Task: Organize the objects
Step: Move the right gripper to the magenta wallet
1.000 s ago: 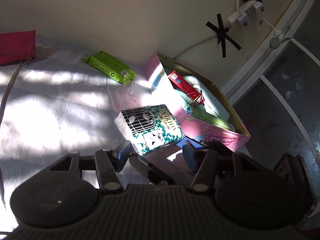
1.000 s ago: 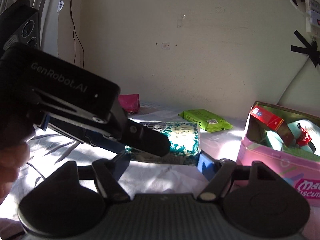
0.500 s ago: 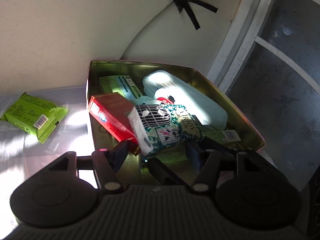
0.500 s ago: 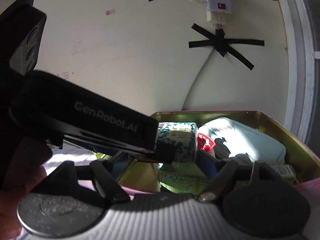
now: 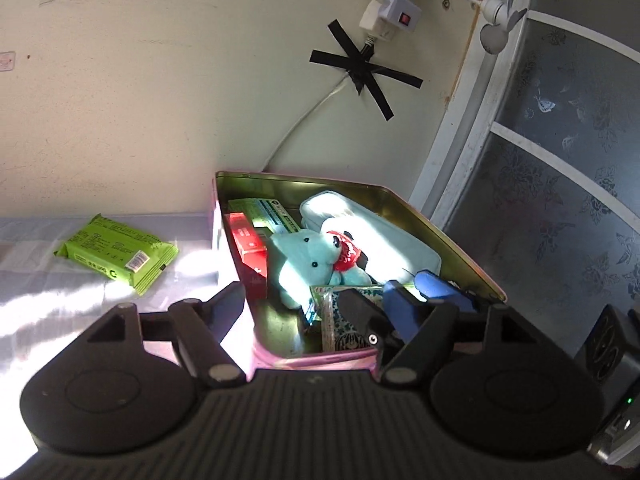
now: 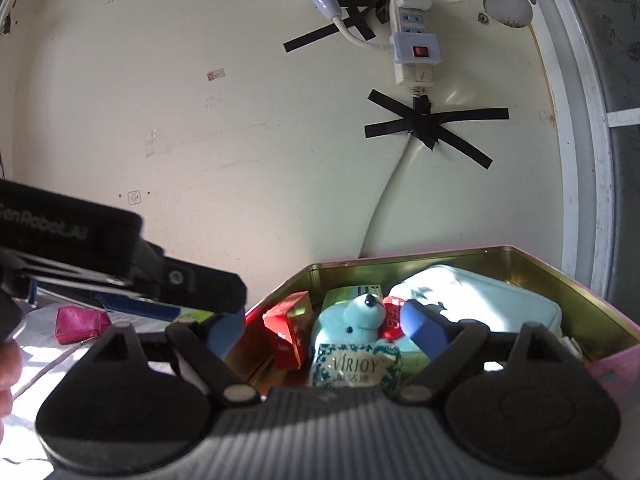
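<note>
The open pink tin (image 5: 280, 354) with a gold inside (image 6: 520, 258) holds a teal plush bear (image 5: 308, 262) (image 6: 352, 320), a red box (image 5: 248, 242) (image 6: 286, 332), a pale blue pouch (image 5: 384, 236) (image 6: 476, 300) and the green-patterned Virjoy tissue pack (image 6: 356, 364) (image 5: 346, 322). The pack lies in the tin's near end. My left gripper (image 5: 312, 304) is open over the tin's near wall, empty. My right gripper (image 6: 324, 328) is open just above the pack, empty. The left gripper's body (image 6: 120, 272) crosses the right wrist view.
A green wipes packet (image 5: 116, 254) lies on the white cloth (image 5: 48, 304) left of the tin. A red pouch (image 6: 80, 324) lies farther left. The wall behind carries a power strip (image 6: 412, 28), a taped cable and a small fan (image 5: 500, 20). A glass door (image 5: 560, 184) stands right.
Both grippers carried the tissue pack from the cloth over the tin. The pack now rests inside the tin and both grippers have opened off it.
</note>
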A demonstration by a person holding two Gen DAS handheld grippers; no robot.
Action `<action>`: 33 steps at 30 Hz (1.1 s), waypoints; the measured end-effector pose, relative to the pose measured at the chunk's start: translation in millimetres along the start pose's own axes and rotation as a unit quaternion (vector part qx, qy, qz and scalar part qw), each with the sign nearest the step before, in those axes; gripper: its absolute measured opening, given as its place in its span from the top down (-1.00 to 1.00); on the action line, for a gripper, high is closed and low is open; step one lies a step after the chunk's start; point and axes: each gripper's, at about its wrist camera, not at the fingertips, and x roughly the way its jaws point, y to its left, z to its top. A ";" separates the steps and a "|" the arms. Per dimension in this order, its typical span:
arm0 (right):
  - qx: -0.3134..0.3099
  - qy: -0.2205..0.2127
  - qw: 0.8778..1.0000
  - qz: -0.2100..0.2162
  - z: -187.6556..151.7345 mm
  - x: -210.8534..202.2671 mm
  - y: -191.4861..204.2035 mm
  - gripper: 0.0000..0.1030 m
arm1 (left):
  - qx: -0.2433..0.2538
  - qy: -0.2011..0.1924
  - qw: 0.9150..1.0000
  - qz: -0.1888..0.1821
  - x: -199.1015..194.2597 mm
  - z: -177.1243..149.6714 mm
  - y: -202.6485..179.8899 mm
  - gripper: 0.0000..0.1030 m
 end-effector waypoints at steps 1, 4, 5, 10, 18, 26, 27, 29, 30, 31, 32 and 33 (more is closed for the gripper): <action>-0.005 -0.005 1.000 0.005 -1.1 -1.7 4.8 -0.71 | -0.003 -0.005 1.000 0.015 -10.5 -5.2 9.6 -0.54; -0.017 -0.015 0.999 0.030 -1.7 -7.5 18.1 -0.71 | -0.022 -0.024 0.998 0.057 -41.9 -23.9 42.8 -0.54; -0.019 -0.012 0.999 0.039 -2.0 -7.9 22.6 -0.71 | -0.031 -0.028 0.996 0.079 -49.5 -30.0 54.7 -0.54; -0.033 0.023 0.996 0.080 -6.3 -5.0 52.8 -0.71 | -0.053 -0.023 0.971 0.231 -77.9 -64.1 119.9 -0.56; -0.056 0.111 0.979 0.160 -23.5 14.1 126.2 -0.71 | -0.127 -0.030 0.946 0.297 -89.3 -85.2 189.1 -0.56; -0.034 0.175 0.969 0.171 -43.7 37.9 141.8 -0.72 | -0.139 -0.030 0.948 0.284 -90.7 -83.7 197.5 -0.56; -0.017 0.178 0.969 0.169 -44.4 39.5 136.3 -0.73 | -0.140 -0.029 0.948 0.283 -90.1 -82.8 198.4 -0.56; 0.018 0.191 0.968 0.165 -45.0 45.2 125.4 -0.73 | -0.143 -0.025 0.948 0.283 -89.2 -84.0 199.7 -0.56; 0.032 0.196 0.966 0.163 -45.2 48.2 119.9 -0.74 | -0.143 -0.025 0.948 0.283 -89.9 -85.0 198.2 -0.56; 0.041 0.199 0.965 0.163 -45.4 50.0 117.5 -0.74 | -0.143 -0.025 0.948 0.283 -90.4 -86.1 198.2 -0.57; 0.045 0.201 0.965 0.163 -45.7 50.8 116.3 -0.74 | -0.143 -0.024 0.948 0.283 -90.2 -87.1 198.2 -0.57; 0.045 0.202 0.964 0.165 -46.3 51.2 116.9 -0.74 | -0.143 -0.024 0.948 0.283 -90.9 -88.3 197.6 -0.57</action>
